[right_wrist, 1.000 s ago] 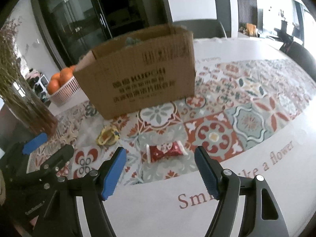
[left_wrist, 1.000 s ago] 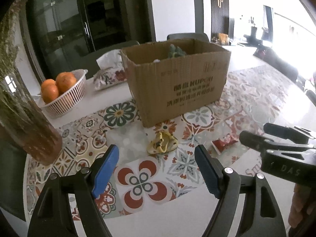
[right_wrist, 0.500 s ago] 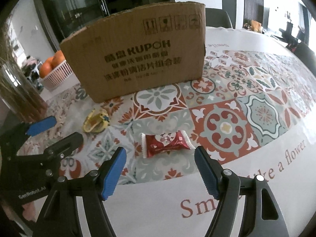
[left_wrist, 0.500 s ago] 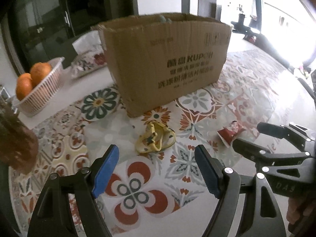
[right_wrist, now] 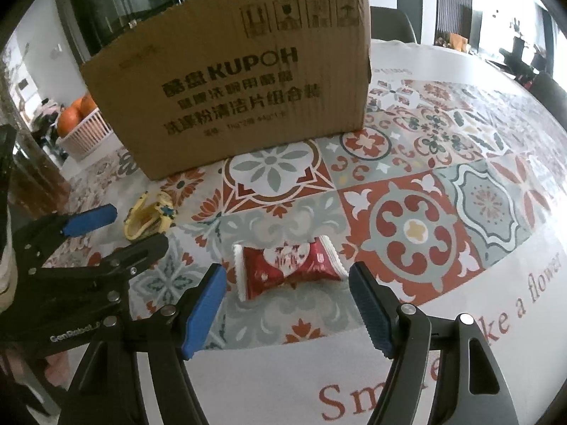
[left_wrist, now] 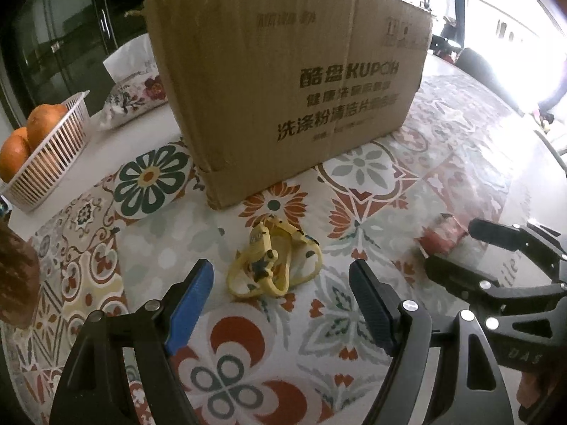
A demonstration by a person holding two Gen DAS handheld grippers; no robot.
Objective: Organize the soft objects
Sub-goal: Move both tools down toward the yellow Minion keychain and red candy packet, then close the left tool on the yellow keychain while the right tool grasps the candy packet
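A small yellow soft item (left_wrist: 274, 264) lies on the patterned tablecloth just ahead of my open left gripper (left_wrist: 281, 294); it also shows in the right wrist view (right_wrist: 149, 214). A red wrapped packet (right_wrist: 288, 265) lies just ahead of my open right gripper (right_wrist: 287, 304), between the lines of its fingers; it shows blurred in the left wrist view (left_wrist: 443, 235). A brown cardboard box (left_wrist: 283, 81) stands behind both items; it also shows in the right wrist view (right_wrist: 230, 81). Its inside is hidden. Neither gripper touches anything.
A white basket (left_wrist: 53, 156) with oranges (left_wrist: 14, 152) stands at the left. A floral tissue pack (left_wrist: 131, 95) lies behind it. A brown vase (left_wrist: 16, 283) stands at the near left. The other gripper shows at each view's side.
Both grippers have moved forward and lower toward the table. The yellow item and the red packet now lie close in front of the open fingers. The box top has passed out of sight.
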